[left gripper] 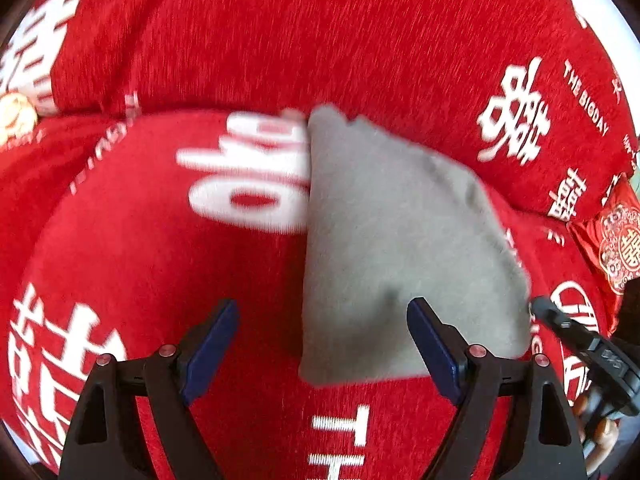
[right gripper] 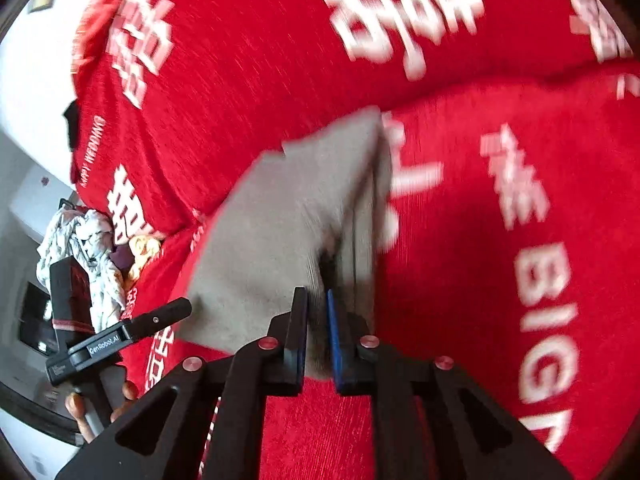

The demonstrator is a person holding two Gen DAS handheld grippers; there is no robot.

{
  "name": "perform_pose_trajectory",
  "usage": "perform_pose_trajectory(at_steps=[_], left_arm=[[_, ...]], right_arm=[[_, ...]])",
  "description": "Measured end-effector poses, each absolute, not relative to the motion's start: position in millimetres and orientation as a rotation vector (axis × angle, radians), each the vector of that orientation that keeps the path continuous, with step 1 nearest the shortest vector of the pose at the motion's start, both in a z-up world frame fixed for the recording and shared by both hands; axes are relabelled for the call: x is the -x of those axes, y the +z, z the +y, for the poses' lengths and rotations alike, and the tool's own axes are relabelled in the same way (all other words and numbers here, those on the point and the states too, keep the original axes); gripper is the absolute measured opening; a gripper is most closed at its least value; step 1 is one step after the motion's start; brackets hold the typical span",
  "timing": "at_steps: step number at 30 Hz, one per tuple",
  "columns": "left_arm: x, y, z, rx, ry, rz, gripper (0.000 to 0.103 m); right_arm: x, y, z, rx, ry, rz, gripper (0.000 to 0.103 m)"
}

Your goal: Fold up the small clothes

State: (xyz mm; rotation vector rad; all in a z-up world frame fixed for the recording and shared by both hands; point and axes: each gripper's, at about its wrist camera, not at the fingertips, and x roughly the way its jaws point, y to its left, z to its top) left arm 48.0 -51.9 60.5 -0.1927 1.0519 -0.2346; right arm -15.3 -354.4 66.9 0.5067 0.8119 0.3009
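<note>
Lying folded on a red woven sofa cover printed with white characters and lettering (left gripper: 360, 40): a small grey soft-knit garment (left gripper: 400, 240), roughly wedge-shaped, narrow end away from the cameras, wide end near them.

Left tool (left gripper: 322, 344): fingers spread wide apart, nothing between them. Hovering at the near edge of the grey garment, whose lower left corner falls inside the gap; right blue-padded finger (left gripper: 434, 350) in front of the cloth, left one over bare red cover. Contact with the fabric impossible to confirm.

Right tool (right gripper: 318, 340): fingers drawn close together and clamped on a pinched-up ridge of the grey garment (right gripper: 280, 220) at its near edge. Cloth bunched and creased just ahead of the tips, a fold standing up along the right side.

Hard to read: both views smeared by motion, the white lettering streaked, the garment's seams and type not discernible. Seen from the left wrist, only a dark tip of the right tool (left gripper: 576, 332) at the garment's right edge, rest cut off by the frame. Seen from the right wrist, the left tool (right gripper: 120, 336) low at the left, with fingers of the hand (right gripper: 100, 404) gripping it partly hidden. Behind it, a crumpled pale patterned cloth pile (right gripper: 80, 248), blurred, contents unclear.
</note>
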Motion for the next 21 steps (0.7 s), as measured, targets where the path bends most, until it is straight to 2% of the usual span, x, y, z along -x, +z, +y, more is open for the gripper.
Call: perform_pose_trajectory(at_steps=[1, 3, 6, 11, 16, 21], left_arm=[[-53.6, 64.9, -53.6, 0.182, -0.222, 1.044, 0.087], [-65.6, 66.5, -58.5, 0.178, -0.217, 1.056, 0.087], [-80.3, 62.5, -69.9, 0.162, -0.219, 1.079, 0.087], [-89.1, 48.7, -81.4, 0.093, -0.178, 1.096, 0.087], [-92.6, 35.1, -82.9, 0.077, -0.192, 1.097, 0.087], [-92.9, 35.3, -83.3, 0.057, -0.191, 1.092, 0.091]], right_arm=[[14.5, 74.5, -353.4, -0.496, 0.312, 0.791, 0.021], [4.4, 86.1, -341.0, -0.473, 0.339, 0.779, 0.054], [-11.9, 89.2, -321.3, -0.432, 0.391, 0.784, 0.055], [-44.3, 60.4, -314.4, -0.46, 0.381, 0.879, 0.055], [-46.8, 35.2, -337.5, -0.523, 0.374, 0.89, 0.035], [-40.5, 44.3, -333.3, -0.412, 0.35, 0.899, 0.033]])
